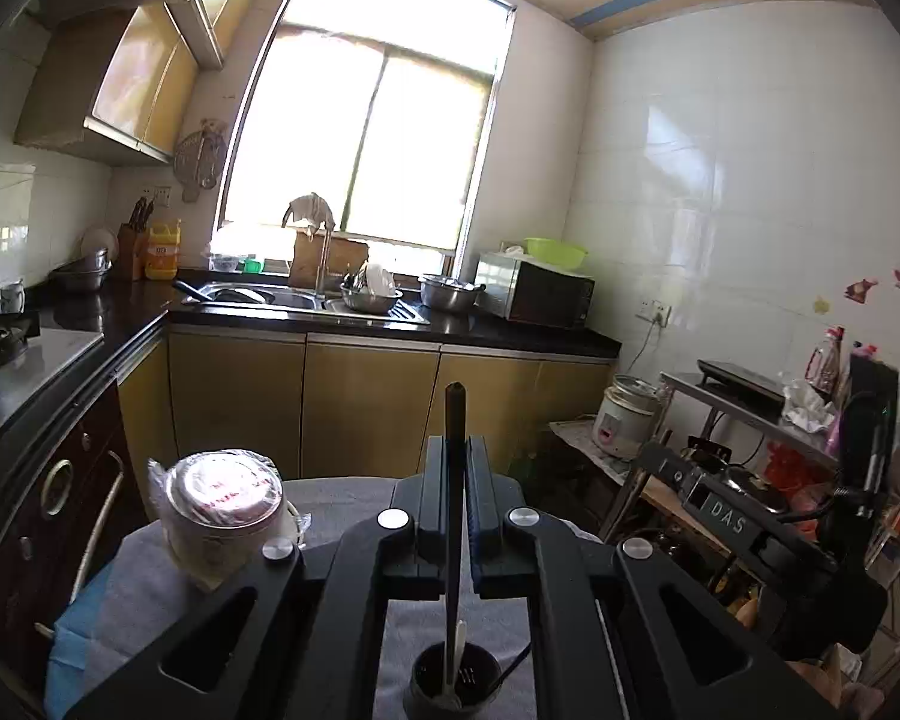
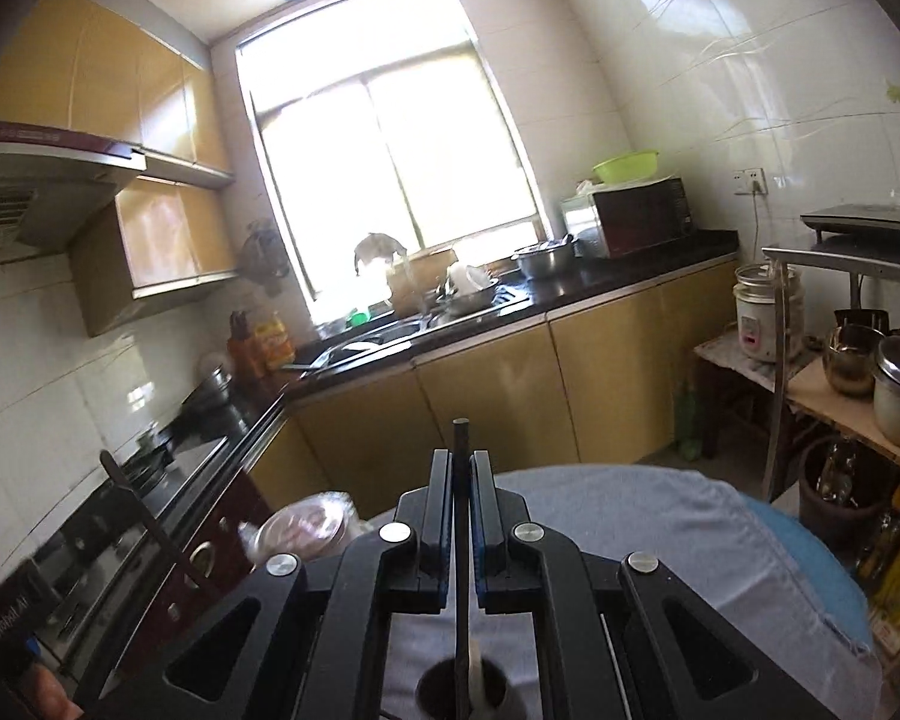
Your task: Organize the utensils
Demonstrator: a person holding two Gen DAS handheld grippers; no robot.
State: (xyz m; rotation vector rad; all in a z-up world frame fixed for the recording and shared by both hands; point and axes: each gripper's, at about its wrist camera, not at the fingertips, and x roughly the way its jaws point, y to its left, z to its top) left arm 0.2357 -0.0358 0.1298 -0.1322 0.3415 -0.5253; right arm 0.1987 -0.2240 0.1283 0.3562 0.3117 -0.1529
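Left gripper (image 1: 455,462) clamped on a dark slim utensil handle (image 1: 453,414); lower end reaches into the dark round holder cup (image 1: 453,687), beside a pale utensil (image 1: 457,648) already in it. Right gripper (image 2: 462,480) likewise closed on a thin dark rod-like utensil (image 2: 461,444) over the same kind of cup (image 2: 459,690).

Judgement: keep each handle vertical, lower straight, release only once seated.

Grey cloth-covered table (image 2: 660,516): rounded edge close ahead. Plastic-wrapped lidded tub (image 1: 222,510) near left. Open floor beyond, then yellow cabinets (image 1: 366,402).

Two dark utensils (image 1: 453,420) (image 2: 461,450) upright over cup (image 1: 456,687).
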